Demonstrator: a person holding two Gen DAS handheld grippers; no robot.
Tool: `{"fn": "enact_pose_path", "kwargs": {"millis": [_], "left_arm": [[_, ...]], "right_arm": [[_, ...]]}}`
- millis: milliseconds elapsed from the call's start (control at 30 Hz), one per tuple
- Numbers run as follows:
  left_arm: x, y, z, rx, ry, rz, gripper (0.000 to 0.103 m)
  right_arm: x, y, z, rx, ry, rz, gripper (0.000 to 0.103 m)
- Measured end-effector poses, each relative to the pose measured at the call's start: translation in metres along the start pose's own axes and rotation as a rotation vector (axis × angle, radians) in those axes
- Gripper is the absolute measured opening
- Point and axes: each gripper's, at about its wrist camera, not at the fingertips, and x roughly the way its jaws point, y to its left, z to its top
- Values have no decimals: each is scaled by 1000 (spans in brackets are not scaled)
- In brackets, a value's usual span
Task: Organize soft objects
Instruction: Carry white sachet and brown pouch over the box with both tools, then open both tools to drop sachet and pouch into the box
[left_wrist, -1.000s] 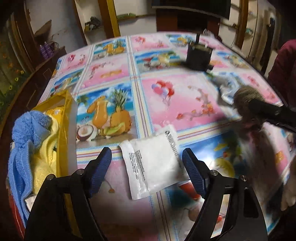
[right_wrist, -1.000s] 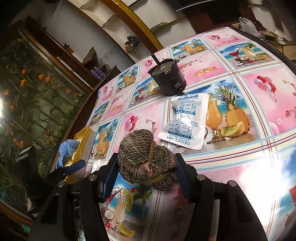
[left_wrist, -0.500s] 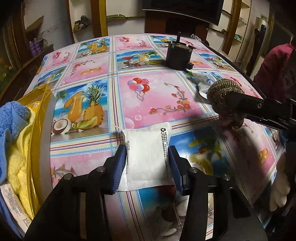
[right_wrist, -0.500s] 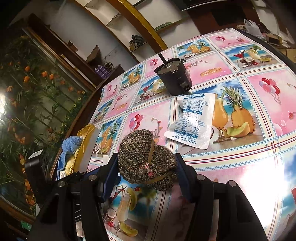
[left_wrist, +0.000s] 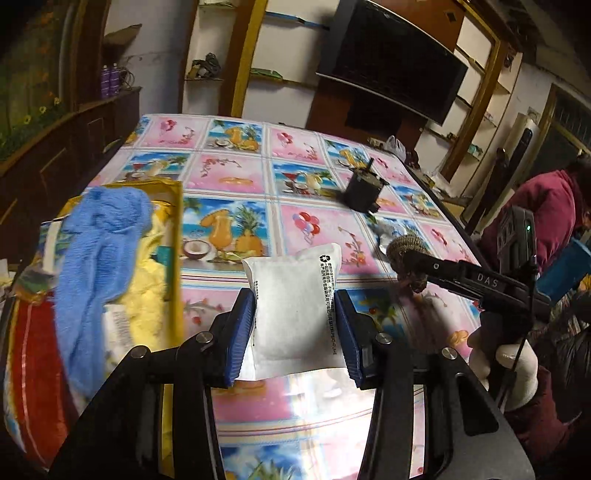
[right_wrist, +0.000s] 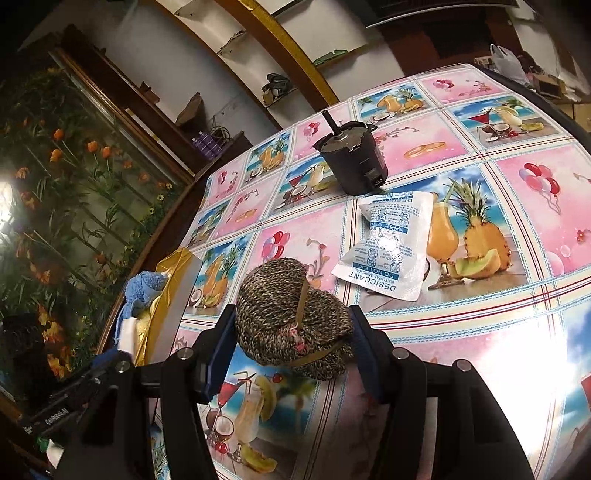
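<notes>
My left gripper (left_wrist: 295, 328) is shut on a white desiccant pouch (left_wrist: 295, 310), which hangs lifted above the patterned tablecloth (left_wrist: 236, 177). To its left stands a gold bag (left_wrist: 173, 236) holding a blue cloth (left_wrist: 99, 243) and a yellow cloth (left_wrist: 147, 295). My right gripper (right_wrist: 291, 339) is shut on a brown knitted bundle (right_wrist: 288, 317), held just over the table; the same bundle (left_wrist: 406, 247) shows at the right of the left wrist view. A second desiccant pouch (right_wrist: 391, 243) with blue print lies flat beyond it.
A black motor with a shaft (right_wrist: 351, 158) stands on the table behind the printed pouch. A person in a red top (left_wrist: 535, 214) sits at the right edge, a gloved hand (left_wrist: 513, 369) on the right gripper's handle. Shelves and a dark screen (left_wrist: 391, 62) line the back wall.
The left jaws closed on the white pouch and lifted it off the table, swinging toward the gold bag. The right gripper kept still with the knitted bundle.
</notes>
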Motion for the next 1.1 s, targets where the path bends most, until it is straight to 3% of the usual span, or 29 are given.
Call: {"fn": "enact_pose_path", "kwargs": {"millis": [167,333,467,600,833,967,1100], "left_arm": [[-41,56,-5,-97,-53,80,44],[-53,103,-1,-157,-62,132,44],[-41,132,9,-176,-38,158,44],[-26,165,19,-267,-16,128,44],[4,199,33,-347,25,127,45],[9,208,33,-378,39,100,53],[-2,205,33,-378,17,92,55]], "right_arm": [[-2,22,-6,-47,-1,-2,58],[12,64,-21,-78,62,83,58],[27,122,-29,-145,123,183,58],[46,179,-35,-209,191,278,58],[88,238,-60,-291,311,338,58],[107,256,-78,-369,376,325,58],[119,266,-92,-469,369,231,58]]}}
